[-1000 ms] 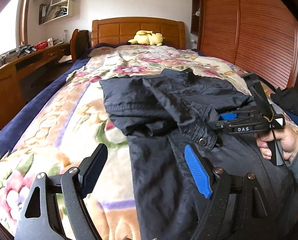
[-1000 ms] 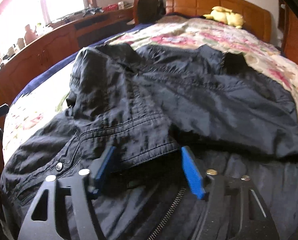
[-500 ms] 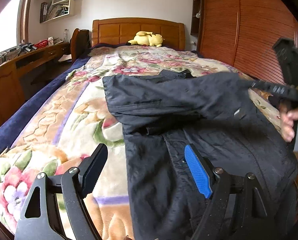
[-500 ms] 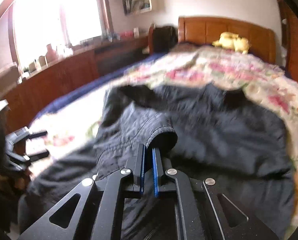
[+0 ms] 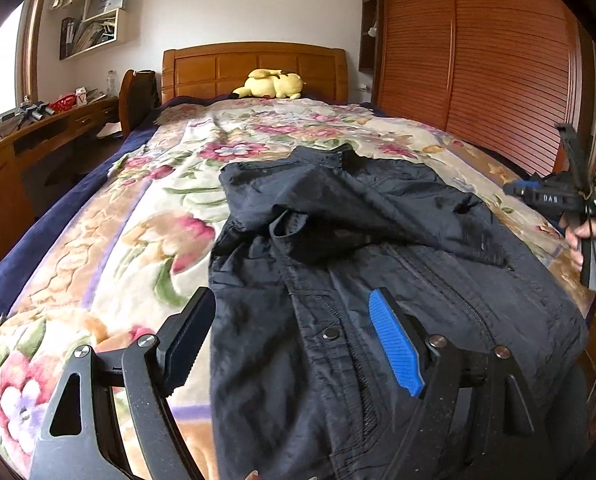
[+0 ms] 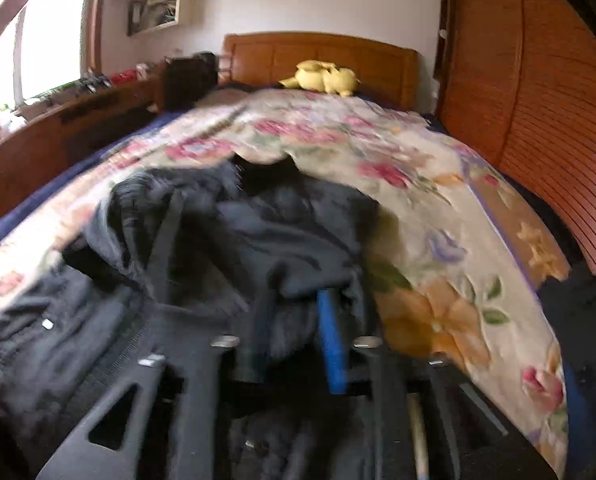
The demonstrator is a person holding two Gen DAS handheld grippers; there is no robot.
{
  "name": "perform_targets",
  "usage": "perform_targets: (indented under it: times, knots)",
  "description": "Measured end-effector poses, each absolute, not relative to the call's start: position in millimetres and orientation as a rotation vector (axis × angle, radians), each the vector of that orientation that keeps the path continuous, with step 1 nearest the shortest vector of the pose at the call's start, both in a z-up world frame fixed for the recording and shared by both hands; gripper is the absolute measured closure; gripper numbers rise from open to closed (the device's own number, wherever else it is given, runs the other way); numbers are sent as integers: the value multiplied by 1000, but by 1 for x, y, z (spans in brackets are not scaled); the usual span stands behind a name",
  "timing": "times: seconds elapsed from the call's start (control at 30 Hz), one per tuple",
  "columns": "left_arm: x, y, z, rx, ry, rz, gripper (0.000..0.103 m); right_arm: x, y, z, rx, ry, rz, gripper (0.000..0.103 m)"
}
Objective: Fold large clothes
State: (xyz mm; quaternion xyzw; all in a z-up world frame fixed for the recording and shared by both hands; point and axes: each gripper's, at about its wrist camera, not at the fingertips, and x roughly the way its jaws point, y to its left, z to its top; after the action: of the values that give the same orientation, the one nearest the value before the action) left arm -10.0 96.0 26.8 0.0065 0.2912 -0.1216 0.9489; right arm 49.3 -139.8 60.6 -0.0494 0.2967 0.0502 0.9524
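A large dark navy jacket (image 5: 338, 264) lies spread on the floral bedspread (image 5: 146, 240), zipper and snap facing up, one sleeve folded across its chest. My left gripper (image 5: 294, 344) is open and empty, hovering over the jacket's lower left edge. My right gripper (image 5: 518, 190) shows at the far right of the left wrist view, off the jacket's right side. In the blurred right wrist view the jacket (image 6: 226, 248) fills the near field and cloth lies between the fingers of the right gripper (image 6: 294, 344), which stand partly apart.
A yellow plush toy (image 5: 272, 84) lies by the wooden headboard (image 5: 254, 68). A wooden desk (image 5: 38, 136) with clutter runs along the left. A slatted wooden wardrobe (image 5: 478, 60) stands on the right. A dark item (image 6: 578, 304) lies at the bed's right edge.
The right gripper carried the sleeve across to the jacket's right side, then its jaws parted. The sleeve now lies folded across the chest. The left gripper stayed open.
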Motion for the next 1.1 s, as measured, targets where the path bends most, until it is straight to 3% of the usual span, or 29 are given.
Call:
perform_targets:
  times: [0.1,0.57,0.67,0.7,0.93,0.97,1.03,1.07,1.1]
  knots:
    - [-9,90,27,18,595,-249,23,48,-147,56,-57,593,149,45]
    - [-8,90,11,20,641,-232,23,93,-120,8,-206,740,295,46]
    - [-8,92,11,14,645,-229,23,105,-116,9,-227,756,305,88]
    - [-8,92,10,12,646,-228,23,107,-118,13,-226,741,304,93]
    - [-10,97,10,1,648,-224,23,88,-159,73,-82,558,126,97]
    - [-9,98,11,1,647,-225,23,85,-170,79,-47,544,65,95]
    - [-9,96,12,4,644,-228,23,85,-182,82,-54,536,-40,81]
    - [-8,96,13,9,642,-228,23,86,-184,81,-86,544,-76,61]
    - [-7,95,14,13,641,-227,23,88,-187,78,-89,557,-74,47]
